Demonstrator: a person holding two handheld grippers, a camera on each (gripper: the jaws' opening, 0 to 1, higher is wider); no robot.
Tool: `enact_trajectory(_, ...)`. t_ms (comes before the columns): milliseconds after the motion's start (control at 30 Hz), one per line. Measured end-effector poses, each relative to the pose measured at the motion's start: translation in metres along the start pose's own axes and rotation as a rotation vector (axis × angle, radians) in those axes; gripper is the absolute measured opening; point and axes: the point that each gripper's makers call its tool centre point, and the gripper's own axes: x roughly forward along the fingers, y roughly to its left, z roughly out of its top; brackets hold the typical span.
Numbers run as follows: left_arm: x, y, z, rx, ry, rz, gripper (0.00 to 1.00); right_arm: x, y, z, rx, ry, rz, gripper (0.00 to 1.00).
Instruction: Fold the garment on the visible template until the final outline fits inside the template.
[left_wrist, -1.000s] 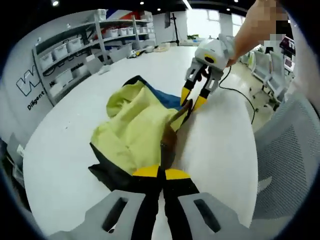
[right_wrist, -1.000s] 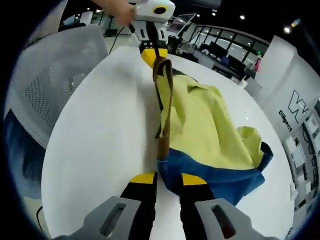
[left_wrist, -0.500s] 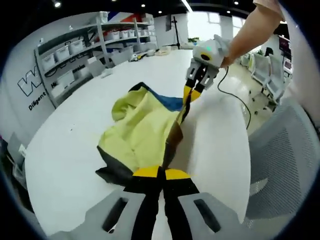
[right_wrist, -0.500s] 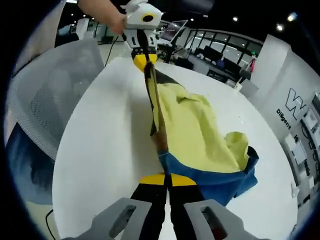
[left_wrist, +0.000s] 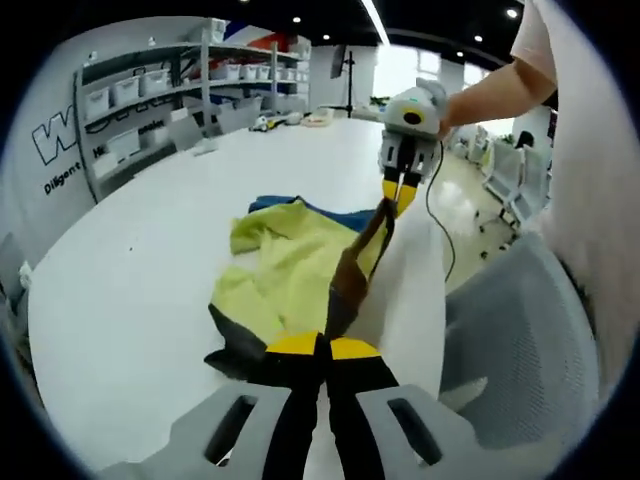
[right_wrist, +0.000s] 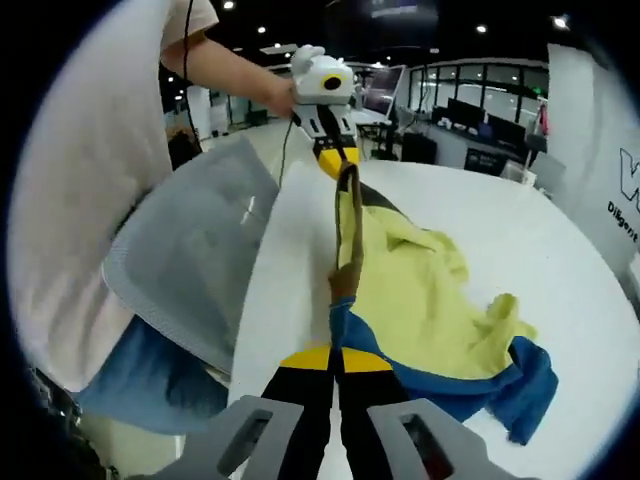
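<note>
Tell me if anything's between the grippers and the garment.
Nothing visible. The left gripper and the right gripper are each shut on the garment's brown edge, stretched between them above the white table.

The garment (left_wrist: 290, 270) lies on the counter (left_wrist: 130, 280), near the counter edge that faces the chair (left_wrist: 510, 340). The left claw (left_wrist: 322, 348) grips the garment's near edge in the left gripper view; the right claw (left_wrist: 398, 190) grips the same edge at the garment's far end, that edge raised between them. Shelves (left_wrist: 150, 95) stand beyond the counter, far from the chair. In the right gripper view the garment (right_wrist: 430, 310) spreads right of its raised edge, the chair (right_wrist: 190, 260) to its left.
</note>
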Motion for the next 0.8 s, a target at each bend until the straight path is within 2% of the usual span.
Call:
enact_trajectory(33, -0.006, 0.0, 0.006, -0.011, -0.022, -0.006, 0.0, -0.003, 0.007, 0.007, 0.011, -0.02, 0.038, 0.0)
enact_trajectory(133, -0.019, 0.005, 0.019, -0.021, -0.054, -0.003, 0.0, -0.011, 0.012, 0.029, 0.052, -0.081, 0.083, 0.0)
enact_trajectory(333, -0.039, 0.034, 0.058, -0.045, -0.155, 0.038, 0.0, -0.033, -0.003, 0.069, 0.117, -0.206, 0.117, 0.0)
enact_trajectory(433, -0.04, 0.052, 0.073, -0.033, -0.176, 0.066, 0.0, -0.046, -0.033, 0.08, 0.126, -0.244, 0.077, 0.0)
enact_trajectory(600, -0.031, 0.087, 0.095, -0.006, -0.187, 0.115, 0.0, -0.059, -0.079, 0.091, 0.132, -0.283, 0.004, 0.0)
enact_trajectory(633, -0.028, 0.091, 0.099, -0.004, -0.192, 0.119, 0.0, -0.06, -0.086, 0.09, 0.137, -0.283, -0.002, 0.0)
enact_trajectory(733, -0.019, 0.11, 0.107, -0.014, -0.201, 0.135, 0.0, -0.062, -0.119, 0.086, 0.136, -0.269, -0.081, 0.0)
enact_trajectory(800, -0.011, 0.124, 0.109, -0.018, -0.192, 0.152, 0.0, -0.063, -0.134, 0.083, 0.135, -0.266, -0.095, 0.0)
